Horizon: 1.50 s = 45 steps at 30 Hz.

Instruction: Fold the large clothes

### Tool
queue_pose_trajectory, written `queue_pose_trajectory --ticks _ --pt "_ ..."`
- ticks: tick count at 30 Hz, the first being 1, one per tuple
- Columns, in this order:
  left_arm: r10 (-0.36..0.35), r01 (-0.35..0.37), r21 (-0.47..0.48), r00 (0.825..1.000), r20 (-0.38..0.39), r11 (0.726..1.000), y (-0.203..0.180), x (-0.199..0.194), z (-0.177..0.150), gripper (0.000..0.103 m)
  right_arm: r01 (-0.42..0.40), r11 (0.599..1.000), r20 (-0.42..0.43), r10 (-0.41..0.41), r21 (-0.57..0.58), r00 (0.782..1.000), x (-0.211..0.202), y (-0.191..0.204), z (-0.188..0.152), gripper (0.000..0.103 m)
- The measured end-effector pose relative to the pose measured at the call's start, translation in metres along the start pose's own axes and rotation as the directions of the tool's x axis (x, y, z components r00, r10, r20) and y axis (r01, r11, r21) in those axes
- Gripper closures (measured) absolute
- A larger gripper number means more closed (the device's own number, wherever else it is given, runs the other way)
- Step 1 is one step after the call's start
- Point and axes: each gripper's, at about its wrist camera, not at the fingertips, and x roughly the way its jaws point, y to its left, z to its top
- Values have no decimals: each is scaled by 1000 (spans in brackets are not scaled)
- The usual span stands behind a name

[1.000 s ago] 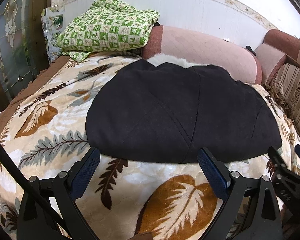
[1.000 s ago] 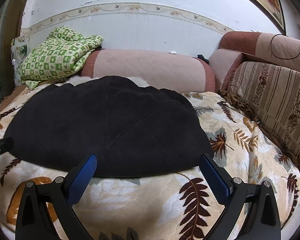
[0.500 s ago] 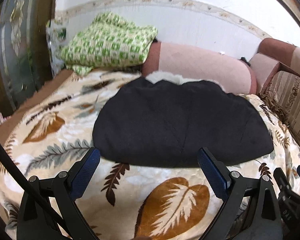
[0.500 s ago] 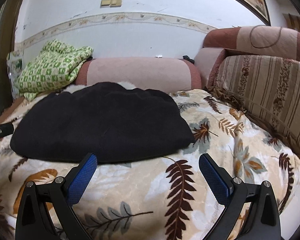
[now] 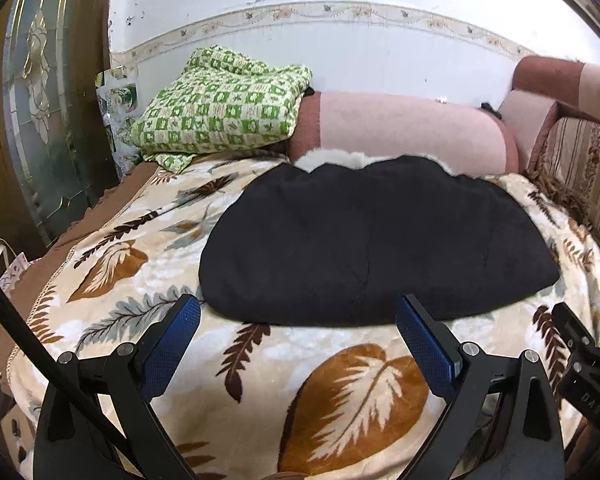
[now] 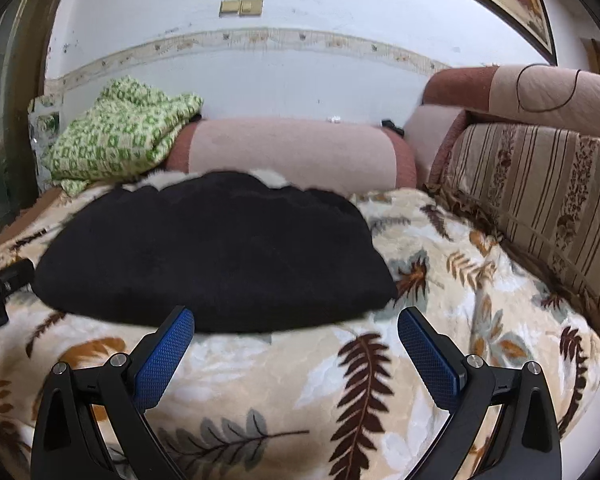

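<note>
Black coat (image 5: 364, 240) is lying folded flat on my leaf-print blanket (image 5: 356, 392), white fur trim on its far edge. Left gripper (image 5: 298, 318) sits just short of the coat's near edge, spread wide, holding nothing. Right gripper (image 6: 296, 330) same deal, nearer the coat's right corner.

I face a white wall (image 6: 300, 80) with a patterned border strip (image 5: 340, 14) and a twin switch plate (image 6: 241, 7). A pink bolster (image 5: 400, 128) lines the leaf-print blanket (image 5: 140, 248); striped cushions (image 6: 540, 184) stand on the right.
</note>
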Motion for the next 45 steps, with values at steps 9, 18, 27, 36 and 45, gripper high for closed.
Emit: queue_pose_trajectory --ticks 9,18,27,36,45 --pt "-37 31 -51 993 -109 998 9 24 -3 5 -31 999 -4 31 20 1000 4 7 -2 0" --pt "-10 2 -58 990 -138 998 11 30 -6 5 -48 999 -37 48 -8 998 11 15 -7 0" --pt "-8 -2 -68 989 -147 998 13 31 -7 5 -45 999 -40 44 -10 998 10 15 -8 0" --pt "-6 0 -39 990 -141 999 9 30 -9 5 -37 999 -44 36 -24 998 10 17 -10 0" --pt "-8 2 -39 989 -150 999 9 31 -10 5 -34 999 -60 33 -15 998 13 16 -11 0"
